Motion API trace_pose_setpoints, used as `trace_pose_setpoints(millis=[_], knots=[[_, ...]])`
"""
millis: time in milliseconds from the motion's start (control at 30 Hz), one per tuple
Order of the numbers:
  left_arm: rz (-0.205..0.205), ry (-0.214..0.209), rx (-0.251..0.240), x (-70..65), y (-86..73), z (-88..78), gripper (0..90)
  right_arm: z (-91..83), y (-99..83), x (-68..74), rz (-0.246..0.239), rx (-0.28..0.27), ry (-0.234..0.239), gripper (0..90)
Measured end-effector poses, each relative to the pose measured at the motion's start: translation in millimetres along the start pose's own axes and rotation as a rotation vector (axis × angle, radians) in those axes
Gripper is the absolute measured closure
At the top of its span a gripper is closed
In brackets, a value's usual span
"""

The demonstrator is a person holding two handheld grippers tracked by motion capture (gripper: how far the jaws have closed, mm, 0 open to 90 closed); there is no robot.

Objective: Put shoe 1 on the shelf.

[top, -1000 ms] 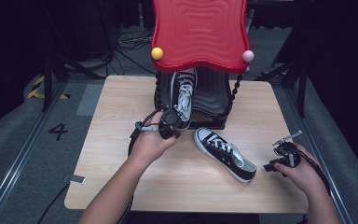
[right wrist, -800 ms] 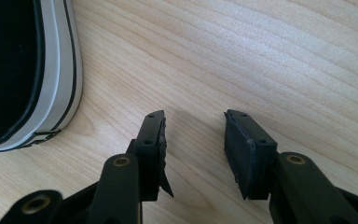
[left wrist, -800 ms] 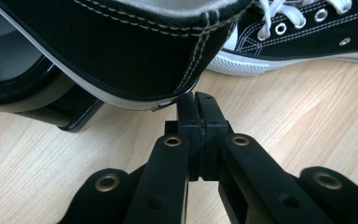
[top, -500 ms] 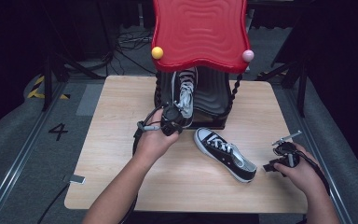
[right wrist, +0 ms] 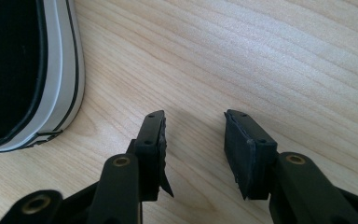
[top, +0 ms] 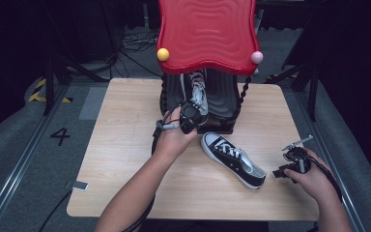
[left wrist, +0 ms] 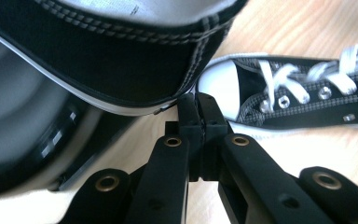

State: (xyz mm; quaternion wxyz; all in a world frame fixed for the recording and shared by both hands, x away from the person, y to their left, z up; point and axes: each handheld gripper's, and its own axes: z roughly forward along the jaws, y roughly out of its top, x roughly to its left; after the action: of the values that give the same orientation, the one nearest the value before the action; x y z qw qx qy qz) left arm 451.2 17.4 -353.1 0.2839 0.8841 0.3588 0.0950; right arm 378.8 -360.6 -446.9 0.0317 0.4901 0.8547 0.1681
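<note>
Left gripper point(top: 190, 116) clenched tight, jaws pressed together at the heel rim of the upright sneaker point(top: 196, 94); whether a sliver of canvas is pinched, cannot tell. That sneaker stands toe-up in the black rack point(top: 222, 96) beneath the red top point(top: 205, 31), far centre of table point(top: 125, 145), likely being seated there. Second sneaker point(top: 232, 159) lying on its sole, near right of rack, awaiting its turn. Right gripper point(right wrist: 193, 149) released, jaws apart over bare wood, parked near right beside that sneaker's heel.
</note>
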Motion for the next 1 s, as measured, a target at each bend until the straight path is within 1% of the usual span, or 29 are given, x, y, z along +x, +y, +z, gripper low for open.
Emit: trace_pose_setpoints(millis=[33,67,100,167,233,300,333,400,433,467,500,533,600,633,667,733,767,833,867,900,967,1000], knots=[[-0.006,-0.005,0.004,0.7,2.1,-0.2,90.0,0.1,-0.2,-0.2,0.001,-0.003,0.002,59.3],[-0.017,-0.022,-0.002,1.5,3.6,-0.2,90.0,0.0,-0.3,-0.2,0.005,-0.002,0.004,59.3],[-0.02,-0.026,-0.005,1.7,4.7,-0.2,90.0,0.0,-0.4,-0.4,0.005,-0.004,0.006,59.3],[-0.02,-0.013,-0.001,0.4,8.3,1.6,90.0,-0.1,-0.8,-0.9,0.004,-0.006,0.008,59.3],[-0.019,-0.023,-0.004,0.4,10.8,5.4,90.0,-0.1,-1.2,-1.1,0.004,-0.008,0.009,59.3],[-0.028,-0.028,-0.007,1.7,11.5,8.0,90.0,-0.3,-1.7,-0.9,0.002,-0.006,0.007,59.3],[-0.026,-0.022,-0.015,2.6,11.3,7.5,90.0,-0.5,-2.0,-0.8,0.003,-0.005,0.007,59.3],[-0.038,-0.004,-0.029,5.8,10.8,5.4,90.0,-0.9,-2.7,-0.5,0.004,-0.003,0.008,59.3],[-0.042,-0.001,-0.023,10.3,11.1,3.4,90.0,-0.9,-3.0,-0.6,0.004,-0.003,0.009,59.3],[-0.042,-0.001,-0.023,10.3,11.1,3.4,90.0,-1.2,-3.3,-1.0,0.005,-0.004,0.008,59.4],[-0.052,-0.023,-0.026,13.7,11.2,2.8,90.0,-1.2,-3.3,-1.0,0.005,-0.004,0.008,59.4],[-0.049,-0.015,-0.021,14.5,12.0,2.6,90.0,-1.2,-3.4,-1.5,0.009,-0.006,0.005,59.9],[-0.053,-0.001,-0.032,14.1,13.2,2.3,90.0,-1.1,-3.2,-1.2,0.008,-0.004,0.003,59.8],[-0.051,0.017,-0.032,15.5,14.1,1.9,90.0,-1.1,-3.2,-1.0,0.006,-0.004,0.002,59.9],[-0.049,0.024,-0.032,18.2,15.0,2.0,90.0,-1.1,-3.1,-0.6,0.006,-0.002,0.001,59.8],[-0.066,0.012,-0.037,22.7,16.0,3.6,90.0,-1.0,-3.2,-0.1,0.004,-0.001,-0.002,59.8],[-0.066,0.009,-0.037,23.0,17.0,4.2,90.0,-1.0,-3.1,0.1,0.003,0.0,-0.003,59.8],[-0.058,0.048,-0.037,21.7,19.8,3.6,90.0,-0.9,-2.7,0.3,0.006,-0.001,-0.002,59.9],[-0.063,0.063,-0.04,22.6,20.5,3.1,90.0,-0.8,-2.6,0.3,0.005,-0.002,-0.001,59.9],[-0.078,0.066,-0.04,25.7,20.9,2.9,90.0,-0.9,-2.5,0.3,0.005,-0.001,-0.002,59.8],[-0.121,0.017,-0.042,31.8,20.3,3.4,90.0,-0.8,-2.8,0.5,0.004,-0.001,-0.002,59.8],[-0.11,0.024,-0.036,31.4,21.2,3.1,90.0,-0.8,-3.0,0.3,0.003,-0.001,-0.003,59.9]])
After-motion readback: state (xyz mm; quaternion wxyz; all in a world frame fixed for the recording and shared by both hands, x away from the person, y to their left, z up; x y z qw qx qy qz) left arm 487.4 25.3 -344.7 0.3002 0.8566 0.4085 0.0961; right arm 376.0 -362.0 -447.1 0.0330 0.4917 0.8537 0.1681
